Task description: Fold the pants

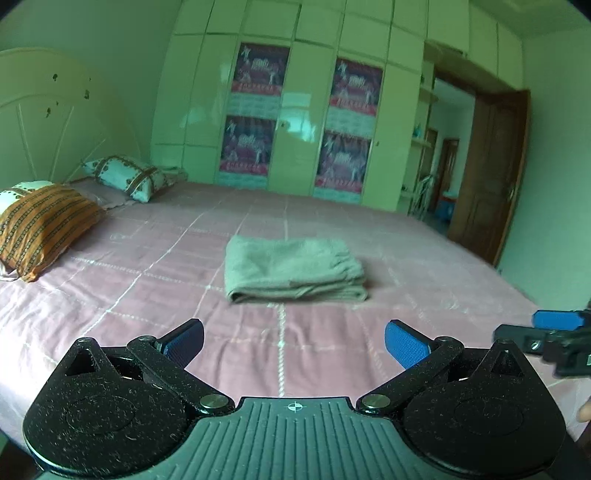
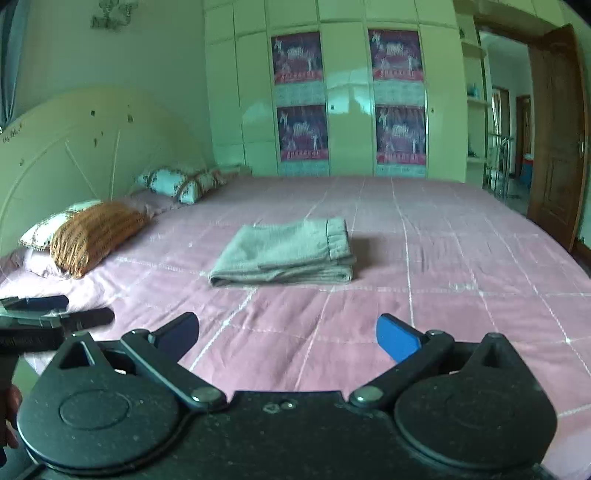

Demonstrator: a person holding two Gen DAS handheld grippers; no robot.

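Pants: the pants (image 1: 293,267) lie folded in a flat grey stack on the pink bed (image 1: 147,295), mid-mattress, well ahead of both grippers and touching neither.
Left wrist view only: the right gripper (image 1: 554,332) enters at the right edge, one blue pad and dark linkage showing, the rest cut off; a fingertip shows at the frame edge below it.
Right wrist view only: the waistband edge of the pants (image 2: 284,254) faces right; a wall ornament (image 2: 110,14) hangs above the headboard (image 2: 74,147); the left gripper (image 2: 55,314) pokes in at the left edge, blurred.
Left jaws: left gripper (image 1: 293,341) spread wide, holding nothing, over bare bedspread.
Right jaws: right gripper (image 2: 286,334) spread wide too, nothing between them.
Both views: orange pillow (image 1: 44,229), patterned pillow (image 1: 125,177), wardrobe (image 1: 295,92), open door (image 1: 491,177).
Hard to make out: the number of fold layers; the room past the doorway.
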